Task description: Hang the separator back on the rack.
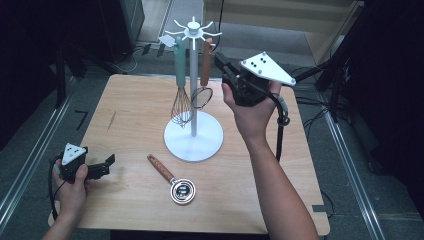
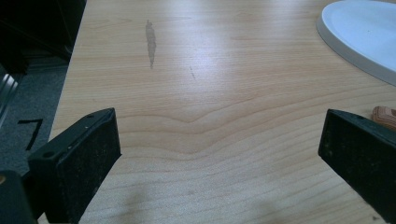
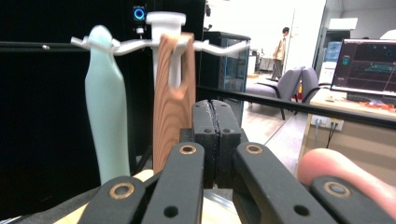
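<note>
A white utensil stand (image 1: 193, 75) rises from a round base (image 1: 200, 145) at mid table. On its hooks hang a whisk (image 1: 181, 102) with a teal handle (image 3: 106, 107) and a small strainer (image 1: 202, 97) with a wooden handle (image 3: 173, 102). My right gripper (image 1: 218, 59) is raised just right of that wooden handle. Its jaws are pressed together with nothing between them in the right gripper view (image 3: 216, 105). My left gripper (image 1: 109, 162) rests low at the table's front left, open and empty (image 2: 219, 149). A wood-handled round utensil (image 1: 182, 191) lies flat near the front.
The wooden table (image 1: 130, 100) has bare room left of the stand, with a dark streak (image 2: 150, 42) in the grain. The stand's base (image 2: 364, 32) and the lying utensil's handle end (image 2: 385, 116) sit ahead-right of the left gripper. Dark floor and rails surround the table.
</note>
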